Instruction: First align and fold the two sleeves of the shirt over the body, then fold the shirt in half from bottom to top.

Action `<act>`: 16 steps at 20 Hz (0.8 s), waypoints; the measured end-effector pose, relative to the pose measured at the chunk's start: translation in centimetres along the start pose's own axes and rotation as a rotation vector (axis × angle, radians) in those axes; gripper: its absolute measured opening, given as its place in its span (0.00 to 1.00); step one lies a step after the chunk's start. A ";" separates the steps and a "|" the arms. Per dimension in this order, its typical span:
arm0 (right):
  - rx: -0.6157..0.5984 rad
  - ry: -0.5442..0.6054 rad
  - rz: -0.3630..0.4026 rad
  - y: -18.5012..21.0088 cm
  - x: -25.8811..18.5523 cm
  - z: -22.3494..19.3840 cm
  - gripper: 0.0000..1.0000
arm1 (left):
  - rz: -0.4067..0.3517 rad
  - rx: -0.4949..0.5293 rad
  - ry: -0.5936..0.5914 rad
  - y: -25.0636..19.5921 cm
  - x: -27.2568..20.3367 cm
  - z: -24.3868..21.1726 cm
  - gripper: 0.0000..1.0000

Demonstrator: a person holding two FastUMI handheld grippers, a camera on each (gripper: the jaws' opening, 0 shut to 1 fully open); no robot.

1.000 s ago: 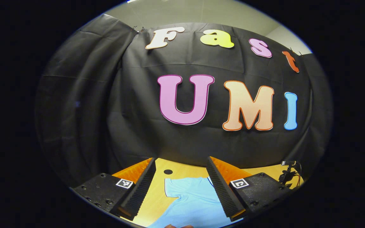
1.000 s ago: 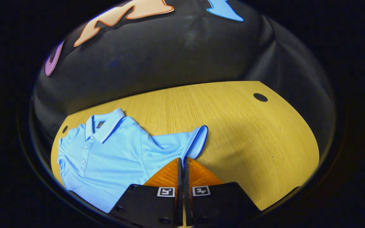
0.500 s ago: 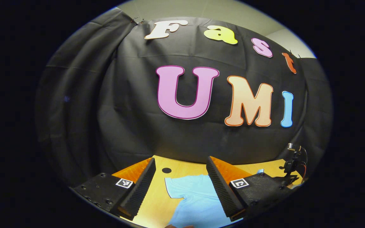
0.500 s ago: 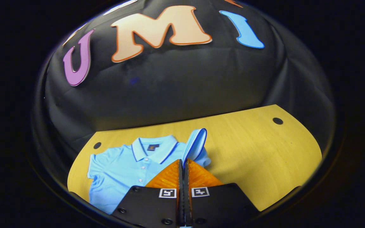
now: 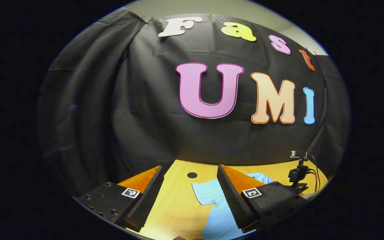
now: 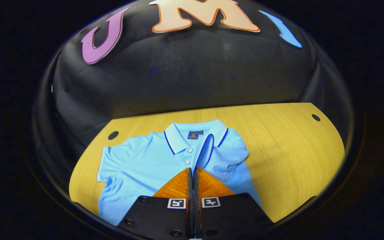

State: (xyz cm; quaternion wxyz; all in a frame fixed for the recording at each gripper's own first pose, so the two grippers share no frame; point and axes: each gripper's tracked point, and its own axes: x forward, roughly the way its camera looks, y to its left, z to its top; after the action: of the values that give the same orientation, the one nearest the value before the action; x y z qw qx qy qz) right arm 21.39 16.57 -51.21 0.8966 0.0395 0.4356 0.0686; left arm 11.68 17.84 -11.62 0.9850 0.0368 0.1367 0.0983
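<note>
Shirt [image 6: 138, 163] soft matt cloth; table [image 6: 288, 146] smooth wood-grain

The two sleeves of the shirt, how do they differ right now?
The right sleeve is pinched in the shut right tongs, lifted and carried over the shirt's chest, its cuff standing on edge near the buttons. The left sleeve lies flat on the table, spread outward and unfolded; the left tongs hover open, gripping nothing. Both are short, light blue sleeves.
</note>
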 end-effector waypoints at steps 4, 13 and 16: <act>0.000 -0.006 0.042 1.1 -0.7 0.1 0.39 | -0.033 -0.031 0.073 -0.2 1.8 -2.7 0.95; 0.021 -0.217 -0.045 -5.6 -13.1 5.9 0.98 | -0.160 -0.109 0.328 -4.4 10.5 -13.1 0.96; 0.036 -0.249 -0.118 -9.3 -16.9 6.6 0.98 | -0.179 -0.090 0.387 -5.5 13.7 -16.5 0.96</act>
State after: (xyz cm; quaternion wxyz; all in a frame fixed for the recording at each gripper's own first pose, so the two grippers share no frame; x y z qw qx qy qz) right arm 17.04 4.64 -35.25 0.9453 0.0382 0.3239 0.0025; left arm 21.07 15.99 -31.57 0.9459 -0.0390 0.3213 0.0216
